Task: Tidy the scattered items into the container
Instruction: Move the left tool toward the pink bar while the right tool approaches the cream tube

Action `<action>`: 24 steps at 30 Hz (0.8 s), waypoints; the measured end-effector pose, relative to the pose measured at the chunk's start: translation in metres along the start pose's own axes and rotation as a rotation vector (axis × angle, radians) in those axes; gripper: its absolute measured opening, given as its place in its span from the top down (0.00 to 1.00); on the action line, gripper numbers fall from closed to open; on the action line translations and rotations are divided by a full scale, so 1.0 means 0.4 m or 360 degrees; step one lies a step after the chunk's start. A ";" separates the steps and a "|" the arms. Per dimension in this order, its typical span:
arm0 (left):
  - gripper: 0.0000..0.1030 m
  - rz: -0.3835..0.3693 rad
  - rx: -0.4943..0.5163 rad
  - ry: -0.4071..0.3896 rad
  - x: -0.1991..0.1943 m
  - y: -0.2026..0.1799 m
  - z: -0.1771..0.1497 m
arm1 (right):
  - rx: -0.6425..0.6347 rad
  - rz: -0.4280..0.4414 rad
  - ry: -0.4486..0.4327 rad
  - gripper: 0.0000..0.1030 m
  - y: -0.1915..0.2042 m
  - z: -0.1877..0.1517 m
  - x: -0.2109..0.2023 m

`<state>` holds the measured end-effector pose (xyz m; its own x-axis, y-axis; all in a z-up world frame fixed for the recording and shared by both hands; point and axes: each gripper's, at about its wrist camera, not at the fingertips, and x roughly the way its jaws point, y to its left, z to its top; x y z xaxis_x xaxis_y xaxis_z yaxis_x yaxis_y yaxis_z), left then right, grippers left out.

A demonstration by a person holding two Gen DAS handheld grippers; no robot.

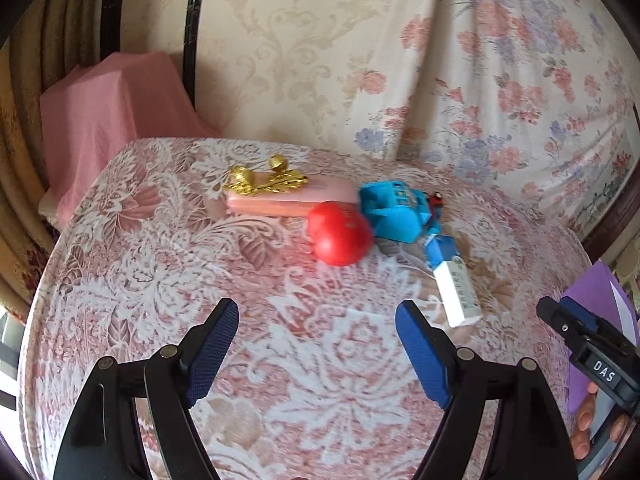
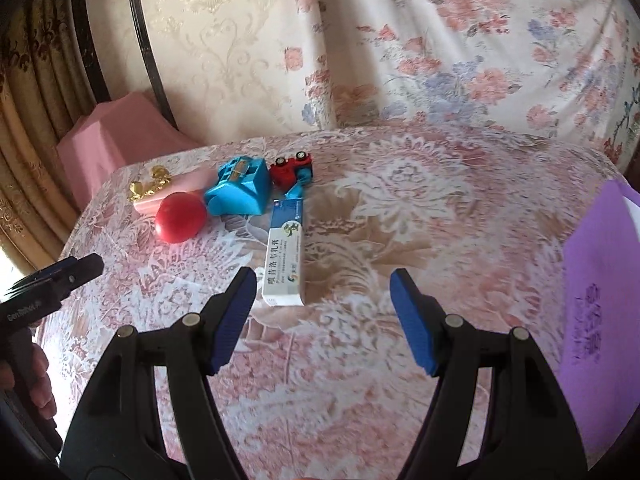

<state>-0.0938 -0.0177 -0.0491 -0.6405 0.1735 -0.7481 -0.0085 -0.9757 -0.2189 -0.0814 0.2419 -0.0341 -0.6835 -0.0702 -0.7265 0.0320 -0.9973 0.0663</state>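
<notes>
On the lace-covered table (image 1: 160, 280) lie a red ball (image 1: 340, 236), a blue toy (image 1: 394, 212), a pink case (image 1: 280, 200) with a gold ornament (image 1: 260, 180) on it, a small red toy car (image 2: 290, 168) and a white-and-blue box (image 2: 284, 260). The purple container (image 2: 596, 280) stands at the right. My left gripper (image 1: 316, 344) is open and empty, short of the ball. My right gripper (image 2: 324, 312) is open and empty, just right of the box's near end; the box also shows in the left wrist view (image 1: 456, 284).
A flowered cloth (image 2: 480, 40) hangs behind the table. A pink-draped object (image 1: 112, 120) stands at the back left beside brown curtains (image 2: 32, 120). The other gripper shows at each view's edge, the right one (image 1: 580, 336) and the left one (image 2: 60, 276).
</notes>
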 end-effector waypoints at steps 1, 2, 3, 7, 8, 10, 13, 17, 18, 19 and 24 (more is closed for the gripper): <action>0.21 -0.0001 -0.0003 0.0007 0.006 0.006 0.003 | -0.0003 -0.0004 0.0006 0.30 0.004 0.005 0.014; 0.21 -0.0002 -0.0005 0.0014 0.013 0.013 0.006 | -0.0008 -0.0004 0.0010 0.30 0.007 0.009 0.023; 0.21 -0.0002 0.0008 0.0014 0.018 0.013 0.013 | -0.0013 -0.0008 0.0017 0.30 0.009 0.013 0.030; 0.21 0.0003 0.0082 0.0012 0.035 0.010 0.045 | -0.0006 -0.0011 0.0029 0.30 0.014 0.048 0.065; 0.21 -0.0017 0.0114 0.0001 0.037 0.005 0.059 | -0.0004 -0.0012 0.0032 0.30 0.016 0.057 0.074; 0.21 -0.0032 0.0139 0.0010 0.043 0.001 0.092 | -0.0001 -0.0014 0.0038 0.30 0.018 0.075 0.091; 0.21 -0.0083 0.0203 -0.0026 0.039 -0.012 0.146 | 0.0005 -0.0016 0.0046 0.30 0.023 0.101 0.117; 0.21 -0.0070 0.0137 0.0010 0.082 -0.005 0.168 | 0.0012 -0.0019 0.0058 0.30 0.028 0.137 0.152; 0.21 -0.0066 0.0120 0.0019 0.093 -0.003 0.173 | 0.0014 -0.0020 0.0061 0.30 0.029 0.146 0.160; 0.21 -0.0062 0.0102 0.0029 0.104 -0.001 0.178 | 0.0013 -0.0020 0.0063 0.30 0.031 0.142 0.166; 0.21 -0.0086 0.0110 0.0046 0.151 -0.001 0.148 | 0.0009 -0.0019 0.0071 0.30 0.037 0.117 0.190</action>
<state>-0.1781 -0.0147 -0.0571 -0.6154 0.2288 -0.7543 -0.0958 -0.9716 -0.2165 -0.1669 0.2227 -0.0561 -0.6507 -0.0595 -0.7570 0.0198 -0.9979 0.0615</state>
